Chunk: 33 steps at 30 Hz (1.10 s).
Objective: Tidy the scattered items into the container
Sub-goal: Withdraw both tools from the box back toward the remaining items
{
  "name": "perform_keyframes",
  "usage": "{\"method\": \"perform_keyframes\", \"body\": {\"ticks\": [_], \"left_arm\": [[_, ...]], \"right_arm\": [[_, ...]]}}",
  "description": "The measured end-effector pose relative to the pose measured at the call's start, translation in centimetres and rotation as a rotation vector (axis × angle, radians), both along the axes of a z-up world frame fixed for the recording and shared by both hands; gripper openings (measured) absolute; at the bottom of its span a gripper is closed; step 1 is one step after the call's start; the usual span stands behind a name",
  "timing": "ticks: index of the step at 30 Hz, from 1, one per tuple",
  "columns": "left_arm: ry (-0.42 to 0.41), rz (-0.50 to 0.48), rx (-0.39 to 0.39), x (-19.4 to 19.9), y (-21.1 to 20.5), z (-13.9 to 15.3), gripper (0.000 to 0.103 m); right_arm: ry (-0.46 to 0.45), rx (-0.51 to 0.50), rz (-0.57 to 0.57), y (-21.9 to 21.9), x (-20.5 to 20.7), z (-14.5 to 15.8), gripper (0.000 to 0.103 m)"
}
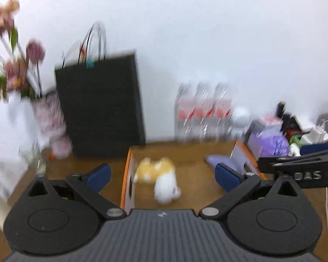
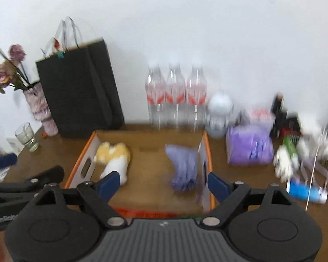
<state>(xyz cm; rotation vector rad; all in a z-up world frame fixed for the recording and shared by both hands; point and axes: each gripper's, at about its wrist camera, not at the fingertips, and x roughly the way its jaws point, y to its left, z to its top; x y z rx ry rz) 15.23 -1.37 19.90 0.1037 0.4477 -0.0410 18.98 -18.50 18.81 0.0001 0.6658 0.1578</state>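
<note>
An open cardboard box [image 1: 128, 170] [image 2: 85, 152] with orange edges stands on the wooden table. Inside it lie a yellow-and-white plush toy [image 1: 158, 174] [image 2: 114, 159] at the left and a crumpled purple cloth [image 2: 183, 166] [image 1: 218, 160] at the right. My left gripper [image 1: 163, 175] is open and empty, above the box's near side. My right gripper [image 2: 164, 184] is open and empty, above the box's near edge. Each gripper shows at the edge of the other's view. Both views are blurred.
A black paper bag [image 1: 98, 102] [image 2: 76, 91], a vase of flowers [image 2: 40, 109], a glass [image 2: 27, 136] and three water bottles [image 2: 176, 96] stand behind the box. To the right lie a purple pack [image 2: 249, 150], a blue tube [image 2: 306, 192], cables and small items.
</note>
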Motion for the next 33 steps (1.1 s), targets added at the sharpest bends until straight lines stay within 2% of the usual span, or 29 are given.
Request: {"method": "perform_keyframes", "body": {"ticks": [2,5,10,12,16,20,25,29,33], "left_arm": [[-0.060,-0.005,0.016,-1.1,-0.4,-1.7,0.103],[-0.106,0.003,-0.014,-2.4,-0.3,-4.3,0.103],[-0.165,0.033,-0.031,-5.1,-0.2,-7.9,0.103],[-0.198,0.037,-0.016,-6.2,-0.2,-9.0,0.103],[-0.201,0.053,-0.007,-7.4,-0.4,-10.8,0.103],[-0.186,0.058,0.008,-8.0,-0.6,-11.8,0.103],[-0.183,0.044,-0.022,-10.3,0.1,-12.3,0.103],[-0.188,0.027,-0.048,-13.7,0.6,-12.8,0.103],[-0.181,0.016,-0.068,-17.7,0.9,-13.4,0.103]], "right_arm": [[-0.093,-0.035,0.003,0.1,-1.4,-1.5,0.090],[-0.174,-0.036,-0.002,-0.1,-2.9,-3.7,0.090],[-0.284,0.110,-0.008,-1.9,-6.1,-7.6,0.090],[-0.325,0.113,0.008,-2.0,-7.2,-9.2,0.091],[-0.316,0.103,-0.005,-2.1,-8.4,-11.7,0.091],[-0.314,0.058,-0.042,-1.7,-9.3,-12.6,0.091],[-0.354,0.006,-0.005,-1.1,-11.8,-13.3,0.090],[-0.329,0.065,-0.024,-1.5,-15.2,-13.6,0.090],[-0.309,0.077,-0.019,-1.7,-19.1,-14.3,0.090]]}}
